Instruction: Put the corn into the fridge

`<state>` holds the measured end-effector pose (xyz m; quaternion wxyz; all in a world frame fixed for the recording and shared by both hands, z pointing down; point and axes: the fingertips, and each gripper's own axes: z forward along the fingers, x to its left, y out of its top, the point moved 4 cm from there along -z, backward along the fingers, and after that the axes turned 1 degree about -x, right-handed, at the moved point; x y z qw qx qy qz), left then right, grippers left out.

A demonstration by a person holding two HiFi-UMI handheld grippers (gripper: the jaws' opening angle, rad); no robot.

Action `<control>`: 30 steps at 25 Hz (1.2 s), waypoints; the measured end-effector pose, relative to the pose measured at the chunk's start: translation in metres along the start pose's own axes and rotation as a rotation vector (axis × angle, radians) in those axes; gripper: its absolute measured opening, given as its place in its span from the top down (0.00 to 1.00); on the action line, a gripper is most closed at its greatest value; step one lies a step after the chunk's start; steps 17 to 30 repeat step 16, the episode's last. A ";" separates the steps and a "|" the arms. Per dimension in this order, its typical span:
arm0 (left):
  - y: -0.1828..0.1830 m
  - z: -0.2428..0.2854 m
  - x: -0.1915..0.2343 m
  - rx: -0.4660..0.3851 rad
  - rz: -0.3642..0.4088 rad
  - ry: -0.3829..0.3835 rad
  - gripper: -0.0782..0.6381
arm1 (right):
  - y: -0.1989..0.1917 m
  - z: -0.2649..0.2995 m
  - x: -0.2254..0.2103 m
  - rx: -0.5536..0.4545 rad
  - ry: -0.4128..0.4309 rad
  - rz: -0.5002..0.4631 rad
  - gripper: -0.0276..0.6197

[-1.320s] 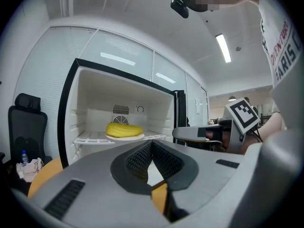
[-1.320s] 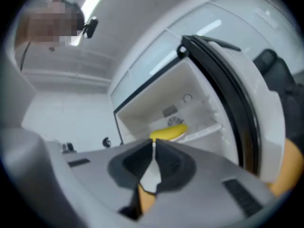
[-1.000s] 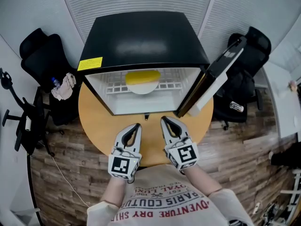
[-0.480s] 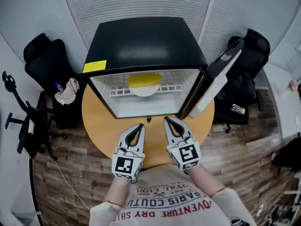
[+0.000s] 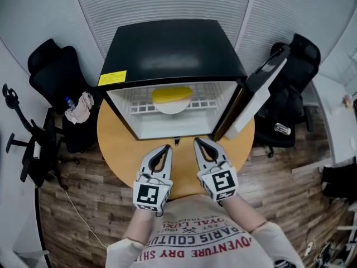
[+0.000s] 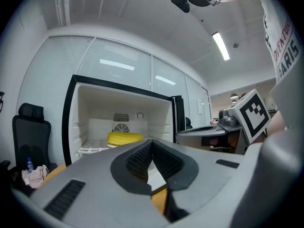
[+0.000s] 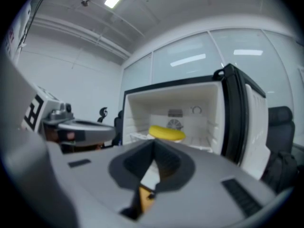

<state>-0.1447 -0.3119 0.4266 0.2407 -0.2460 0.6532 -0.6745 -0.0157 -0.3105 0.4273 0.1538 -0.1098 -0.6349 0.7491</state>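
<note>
We find the fridge (image 5: pixel 173 49) standing on the table (image 5: pixel 120 149), its door (image 5: pixel 261 89) swung open to the right. Inside, the corn (image 5: pixel 172 94) lies on a plate (image 5: pixel 172 107) on the shelf (image 5: pixel 139 106).

Office: swivel chairs (image 5: pixel 53 71), glass partitions (image 5: pixel 167 1)

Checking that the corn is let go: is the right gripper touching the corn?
Apart. The head view shows the right gripper shut over the table, outside the fridge, while the corn lies inside on the shelf.
</note>
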 end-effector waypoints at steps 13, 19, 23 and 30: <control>-0.003 0.003 0.007 0.023 0.005 0.030 0.85 | -0.003 0.004 0.006 -0.051 0.035 -0.027 0.91; -0.002 0.004 0.008 0.028 0.002 0.032 0.85 | -0.001 0.004 0.007 -0.046 0.033 -0.033 0.91; -0.002 0.004 0.008 0.028 0.002 0.032 0.85 | -0.001 0.004 0.007 -0.046 0.033 -0.033 0.91; -0.002 0.004 0.008 0.028 0.002 0.032 0.85 | -0.001 0.004 0.007 -0.046 0.033 -0.033 0.91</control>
